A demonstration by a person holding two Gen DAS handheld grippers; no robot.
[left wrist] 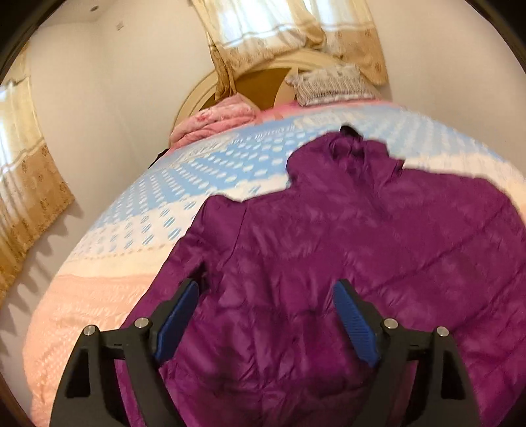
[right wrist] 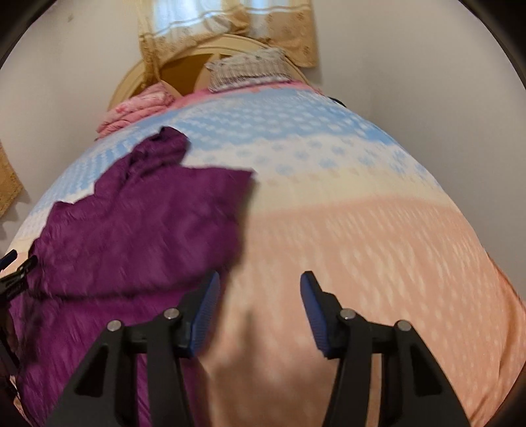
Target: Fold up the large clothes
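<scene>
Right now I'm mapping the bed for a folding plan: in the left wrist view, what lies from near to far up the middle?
Left gripper, jaws open → purple jacket → blue-dotted bedspread → patterned pillow → curtain.

- I can read no words, labels, brands or numbers in either of my wrist views.
- The quilted purple puffer jacket lying under my fingers shows no tag or logo that I can make out.
- The pink, cream and blue dotted bedspread carries a pattern only, no lettering.
- A small mark high on the far left wall is too small and blurred to read.
</scene>
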